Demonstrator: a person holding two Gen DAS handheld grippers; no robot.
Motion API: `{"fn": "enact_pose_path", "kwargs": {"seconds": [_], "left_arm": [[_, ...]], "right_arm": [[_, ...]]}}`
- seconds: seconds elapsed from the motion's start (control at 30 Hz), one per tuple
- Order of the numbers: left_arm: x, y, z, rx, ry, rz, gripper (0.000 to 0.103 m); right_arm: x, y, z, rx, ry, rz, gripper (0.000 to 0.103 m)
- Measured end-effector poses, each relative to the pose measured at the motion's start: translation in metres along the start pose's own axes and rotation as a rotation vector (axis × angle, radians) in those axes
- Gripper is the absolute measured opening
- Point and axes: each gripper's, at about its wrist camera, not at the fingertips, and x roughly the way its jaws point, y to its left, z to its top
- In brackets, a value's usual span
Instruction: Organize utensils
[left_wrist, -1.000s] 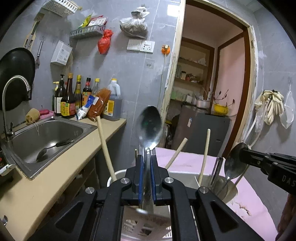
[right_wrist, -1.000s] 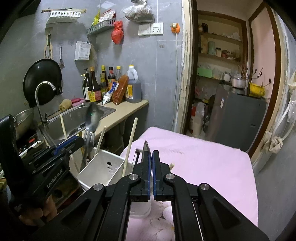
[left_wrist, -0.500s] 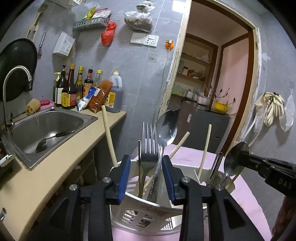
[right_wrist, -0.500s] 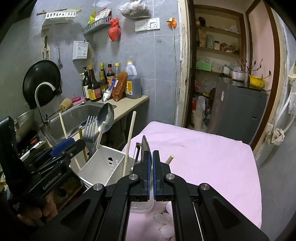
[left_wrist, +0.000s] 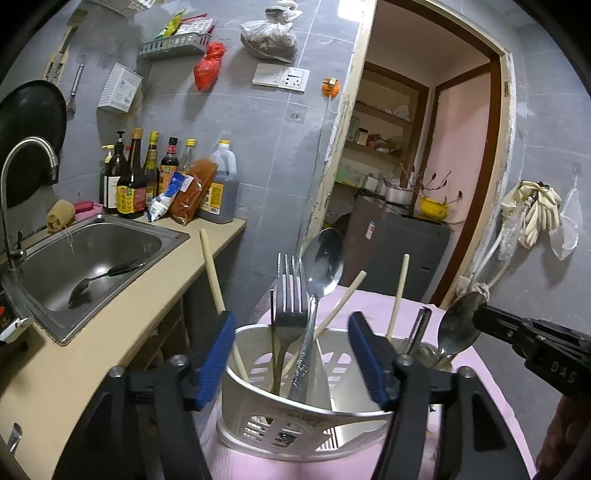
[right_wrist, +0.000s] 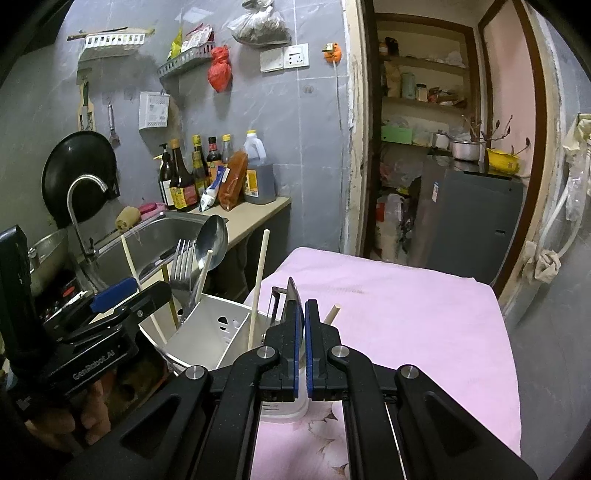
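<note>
The spoon (left_wrist: 320, 266) stands bowl-up in the near compartment of the white caddy (left_wrist: 258, 391), its long axis close to upright and leaning slightly right, touching the fork (left_wrist: 290, 291) at its left. In the left wrist view the left gripper (left_wrist: 293, 354) sits just in front of the caddy with its blue pads wide apart; its jaws have just been opening, and the spoon handle rises between them with neither pad touching it, so I judge the spoon released into the caddy. Pale chopsticks (left_wrist: 212, 269) lean in the same caddy. To the right of the caddy the right gripper (left_wrist: 480, 314) holds a second spoon (left_wrist: 456, 325) by its bowl end, over a rounder metal cup whose rim is mostly hidden. In the right wrist view the right gripper (right_wrist: 303, 332) has its pads clamped together on a thin metal piece (right_wrist: 293, 295) seen edge-on, which this view alone would not identify as a spoon; the caddy (right_wrist: 218, 332) lies left of it, on the pink cloth (right_wrist: 406, 314). This view shows the left gripper (right_wrist: 122, 295) from the side, at the caddy's left edge. The right hand is nearer the next drop, which I judge goes straight down beside the caddy.
</note>
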Motion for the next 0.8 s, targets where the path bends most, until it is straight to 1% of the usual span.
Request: {"fn": "enact_pose_path", "kwargs": {"seconds": [0.03, 0.13, 0.17, 0.23, 0.3, 0.37, 0.63, 0.7, 0.73, 0.8], "left_arm": [[-0.002, 0.000, 0.001, 0.001, 0.002, -0.007, 0.071], [-0.007, 0.000, 0.004, 0.007, 0.007, -0.017, 0.077], [-0.008, 0.001, 0.005, 0.010, 0.011, -0.019, 0.077], [-0.011, 0.001, 0.007, 0.014, 0.019, -0.021, 0.078], [-0.015, 0.001, 0.008, 0.020, 0.022, -0.021, 0.078], [-0.019, 0.000, 0.009, 0.026, 0.021, -0.019, 0.079], [-0.038, -0.004, 0.015, 0.017, 0.027, -0.008, 0.090], [-0.046, -0.009, 0.016, 0.032, 0.023, -0.011, 0.093], [-0.049, -0.013, 0.017, 0.039, 0.022, -0.012, 0.096], [-0.055, -0.018, 0.018, 0.050, 0.022, -0.017, 0.097]], "right_arm": [[-0.001, 0.000, 0.000, 0.005, 0.000, -0.001, 0.003], [-0.004, -0.001, -0.002, 0.014, -0.002, -0.003, 0.003], [-0.004, -0.001, -0.002, 0.017, -0.002, -0.003, 0.004], [-0.004, -0.001, -0.002, 0.026, 0.001, -0.002, 0.011], [-0.007, -0.002, -0.003, 0.044, -0.009, 0.001, 0.038], [-0.011, -0.004, -0.004, 0.056, -0.026, 0.007, 0.040], [-0.038, -0.011, -0.004, 0.071, -0.059, -0.020, 0.041], [-0.048, -0.017, -0.006, 0.090, -0.065, -0.030, 0.054], [-0.054, -0.021, -0.007, 0.101, -0.072, -0.037, 0.057], [-0.068, -0.026, -0.010, 0.119, -0.086, -0.053, 0.060]]}}
